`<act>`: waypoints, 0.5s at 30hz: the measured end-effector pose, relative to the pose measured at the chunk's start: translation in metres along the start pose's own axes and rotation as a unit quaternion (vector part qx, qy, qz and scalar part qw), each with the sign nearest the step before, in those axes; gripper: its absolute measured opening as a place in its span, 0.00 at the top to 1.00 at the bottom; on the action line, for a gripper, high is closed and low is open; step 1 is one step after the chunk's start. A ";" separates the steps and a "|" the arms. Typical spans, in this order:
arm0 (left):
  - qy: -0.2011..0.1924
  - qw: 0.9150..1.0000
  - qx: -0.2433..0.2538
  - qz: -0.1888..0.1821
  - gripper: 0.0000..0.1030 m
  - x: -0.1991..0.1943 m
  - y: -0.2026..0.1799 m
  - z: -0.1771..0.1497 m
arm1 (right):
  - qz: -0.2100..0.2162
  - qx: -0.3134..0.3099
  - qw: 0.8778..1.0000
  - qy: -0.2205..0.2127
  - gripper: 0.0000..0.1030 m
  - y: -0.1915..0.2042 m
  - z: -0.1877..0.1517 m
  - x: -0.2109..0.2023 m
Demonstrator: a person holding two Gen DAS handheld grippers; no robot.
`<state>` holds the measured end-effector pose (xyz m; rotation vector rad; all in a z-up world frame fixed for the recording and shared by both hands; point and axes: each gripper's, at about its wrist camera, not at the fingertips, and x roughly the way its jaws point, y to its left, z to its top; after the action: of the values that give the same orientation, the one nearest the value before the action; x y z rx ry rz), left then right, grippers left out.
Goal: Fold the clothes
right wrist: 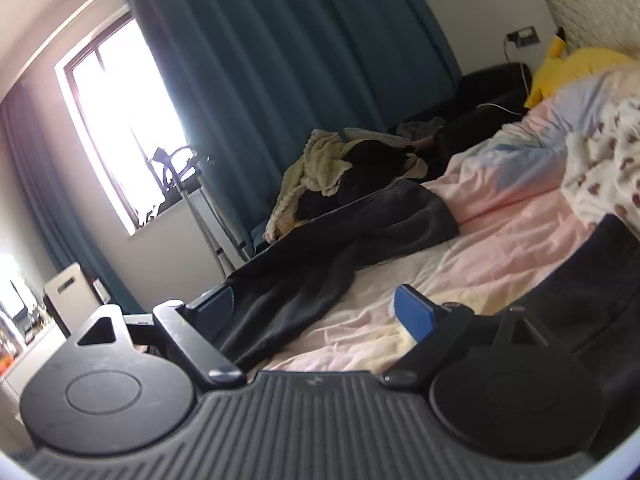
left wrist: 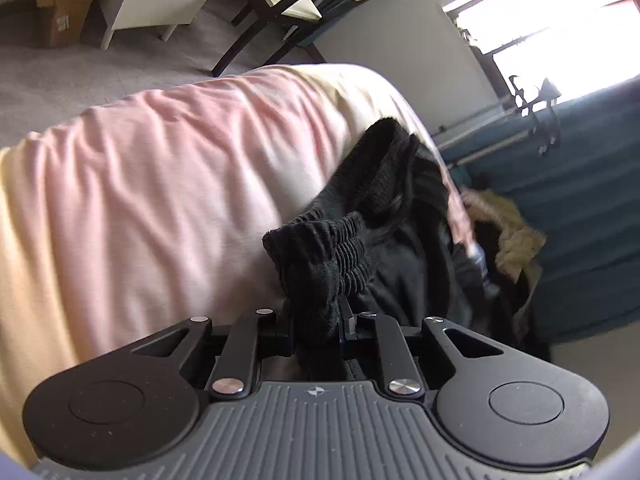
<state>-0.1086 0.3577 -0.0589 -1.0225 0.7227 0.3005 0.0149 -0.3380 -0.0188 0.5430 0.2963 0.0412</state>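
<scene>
Left tool (left wrist: 316, 324) clamped on the ribbed elastic waistband of the black pants (left wrist: 320, 252), which bunch up just past its fingers. Rest of the pants trails right over the pink sheet (left wrist: 160, 168) on the bed. Right tool (right wrist: 316, 312) released, blue pads (right wrist: 414, 314) wide apart, nothing gripped; a pant leg (right wrist: 320, 264) lies across the sheet between and beyond them. Clothes pile (right wrist: 320, 172) past the bed edge, in front of the blue curtain (right wrist: 300, 40).

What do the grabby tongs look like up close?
Both look alike. The left tongs have black arms with shiny silver bolts, round black discs on each side, and a grey ribbed plate with a tiny cross-shaped logo. The right tongs have flat blue pads on the fingers.
</scene>
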 end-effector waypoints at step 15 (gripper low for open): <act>-0.088 0.958 0.261 0.082 0.20 -0.036 -0.059 -0.033 | -0.001 -0.045 0.999 0.021 0.14 0.033 -0.011 0.015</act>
<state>-0.1166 0.3028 -0.0058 -0.4283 0.6770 0.3177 0.0274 -0.3024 -0.0152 0.4523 0.3355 0.0632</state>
